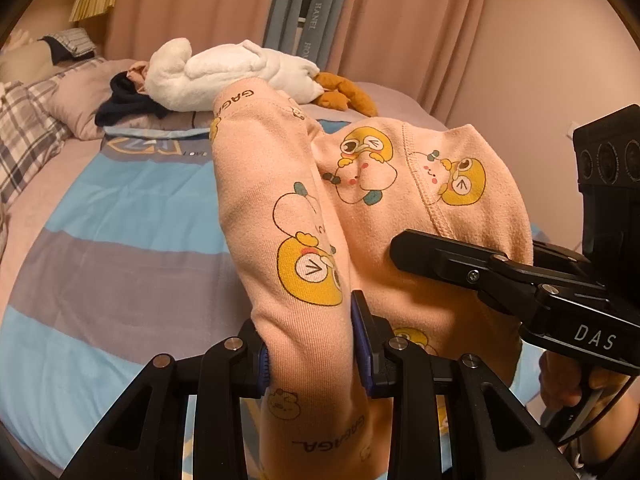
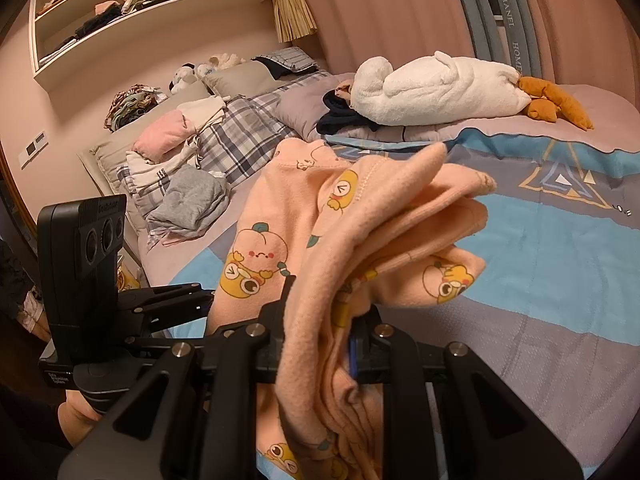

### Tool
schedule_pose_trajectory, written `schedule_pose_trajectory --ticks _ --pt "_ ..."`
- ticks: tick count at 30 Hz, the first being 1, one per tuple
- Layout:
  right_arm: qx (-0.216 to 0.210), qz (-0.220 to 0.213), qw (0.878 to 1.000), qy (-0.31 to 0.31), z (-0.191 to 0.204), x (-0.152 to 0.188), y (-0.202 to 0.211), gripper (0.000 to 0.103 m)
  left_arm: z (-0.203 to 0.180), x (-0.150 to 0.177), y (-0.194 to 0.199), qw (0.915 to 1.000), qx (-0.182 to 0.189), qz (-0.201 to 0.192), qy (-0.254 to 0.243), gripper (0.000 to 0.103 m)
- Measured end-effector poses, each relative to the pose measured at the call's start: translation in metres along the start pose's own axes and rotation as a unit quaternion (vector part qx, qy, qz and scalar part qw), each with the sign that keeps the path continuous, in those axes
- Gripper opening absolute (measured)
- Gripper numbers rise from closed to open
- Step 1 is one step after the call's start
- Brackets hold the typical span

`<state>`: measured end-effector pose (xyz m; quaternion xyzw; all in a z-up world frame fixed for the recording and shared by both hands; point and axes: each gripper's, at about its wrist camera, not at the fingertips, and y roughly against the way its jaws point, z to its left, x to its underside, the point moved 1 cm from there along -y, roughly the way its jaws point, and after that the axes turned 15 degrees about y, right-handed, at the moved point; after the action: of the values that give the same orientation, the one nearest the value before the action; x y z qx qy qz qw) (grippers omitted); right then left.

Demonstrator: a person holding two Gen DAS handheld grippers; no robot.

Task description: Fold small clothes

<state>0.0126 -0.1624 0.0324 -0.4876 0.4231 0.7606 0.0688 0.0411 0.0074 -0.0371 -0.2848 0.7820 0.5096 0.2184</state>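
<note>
Pink cloth fills the foreground of both wrist views: small pyjama trousers [image 1: 320, 216] with a yellow cartoon print, held up off the striped bed cover [image 1: 120, 216].

Left gripper [image 1: 314, 344]: fingers closed on one leg, blue pads pressed to either side. The leg runs up and away from the fingers, long axis roughly along the gripper's line.

Right gripper [image 2: 320, 336]: fingers clamped on a thick bunch of layers, which fans up and rightwards past them; seen from the left wrist, it grips just to the right.

Both grippers tilt downward, side by side, close together. Neither is clearly nearer the bed.

Judgement: the trousers hang between two grips, so the next move likely needs them lowered and spread flat on the cover.
</note>
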Motion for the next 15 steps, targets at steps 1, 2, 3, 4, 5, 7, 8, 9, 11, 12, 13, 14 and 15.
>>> schedule_pose_trajectory --ticks 1,2,3,4,5,7,8,9,11,12,13,14,15 --pt "0.0 0.001 1.0 0.0 0.001 0.0 -0.001 0.021 0.0 0.0 -0.001 1.0 -0.001 0.0 0.0 0.032" --pt "-0.001 0.001 1.0 -0.001 0.0 0.0 -0.003 0.021 0.0 -0.001 -0.001 1.0 -0.002 0.001 -0.001 0.032" --pt "-0.001 0.002 1.0 -0.001 0.0 -0.001 -0.004 0.021 0.0 -0.001 -0.002 1.0 -0.004 0.002 -0.001 0.032" --pt "-0.002 0.003 1.0 -0.002 -0.001 -0.001 -0.005 0.021 0.0 -0.001 -0.003 1.0 -0.005 0.002 -0.001 0.032" --pt "-0.003 0.004 1.0 -0.003 -0.001 -0.001 -0.007 0.021 -0.001 -0.001 -0.004 1.0 -0.006 0.003 -0.001 0.032" --pt "-0.004 0.006 1.0 -0.004 -0.004 -0.002 -0.01 0.021 -0.001 -0.001 -0.005 1.0 -0.007 0.005 0.0 0.032" --pt "-0.004 0.006 1.0 -0.004 -0.004 -0.002 -0.011 0.021 -0.002 -0.002 -0.006 1.0 -0.008 0.006 0.0 0.032" --pt "-0.004 0.007 1.0 -0.005 -0.006 -0.002 -0.013 0.021 -0.002 -0.002 -0.006 0.9999 -0.008 0.006 0.0 0.032" --pt "-0.004 0.007 1.0 -0.005 -0.006 -0.002 -0.013 0.021 -0.002 -0.003 -0.007 0.9999 -0.009 0.007 0.001 0.032" --pt "-0.004 0.007 1.0 -0.006 -0.006 -0.002 -0.014 0.021 -0.002 -0.003 -0.007 0.9999 -0.009 0.007 0.001 0.032" --pt "-0.004 0.007 1.0 -0.006 -0.007 -0.002 -0.016 0.021 -0.002 -0.003 -0.008 0.9999 -0.009 0.008 0.001 0.032" --pt "-0.005 0.008 1.0 -0.007 -0.008 -0.003 -0.017 0.021 -0.002 -0.003 -0.009 0.9999 -0.01 0.008 0.002 0.032" --pt "-0.005 0.008 1.0 -0.007 -0.009 -0.002 -0.02 0.021 -0.003 -0.002 -0.009 0.9999 -0.01 0.009 0.003 0.032"
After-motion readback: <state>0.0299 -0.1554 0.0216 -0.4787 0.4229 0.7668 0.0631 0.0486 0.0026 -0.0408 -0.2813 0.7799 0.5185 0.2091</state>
